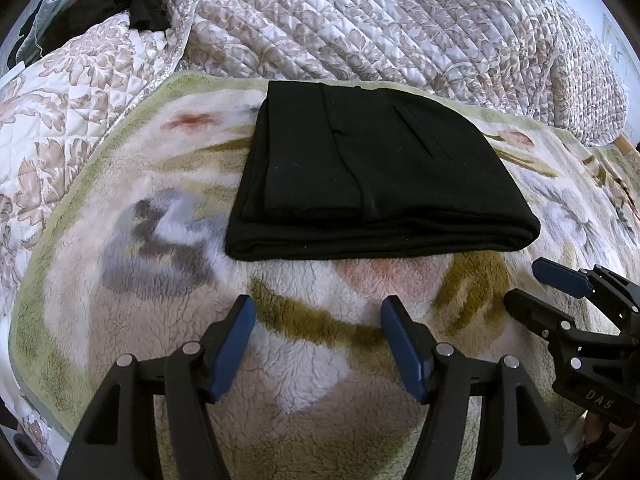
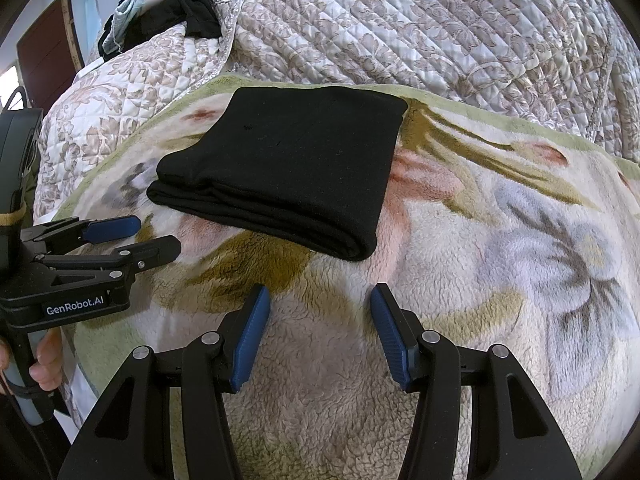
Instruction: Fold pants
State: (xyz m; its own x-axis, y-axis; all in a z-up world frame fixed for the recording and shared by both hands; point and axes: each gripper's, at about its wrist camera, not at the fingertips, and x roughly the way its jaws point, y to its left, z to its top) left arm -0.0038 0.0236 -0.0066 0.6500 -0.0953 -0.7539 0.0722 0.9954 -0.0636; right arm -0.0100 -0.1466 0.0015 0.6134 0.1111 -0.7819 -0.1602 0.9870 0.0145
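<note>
Left wrist view | black pants (image 1: 372, 168) folded on floral fleece blanket (image 1: 152, 288) | left claw (image 1: 318, 316) wide, empty | right claw (image 2: 320, 304) wide, empty

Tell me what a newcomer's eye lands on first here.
The black pants, folded into a compact stack, lie on the floral fleece blanket in the middle of both views. Nearer the camera, the left hand-held gripper and right hand-held gripper hover open and empty. A quilted bedspread fills the background.
</note>
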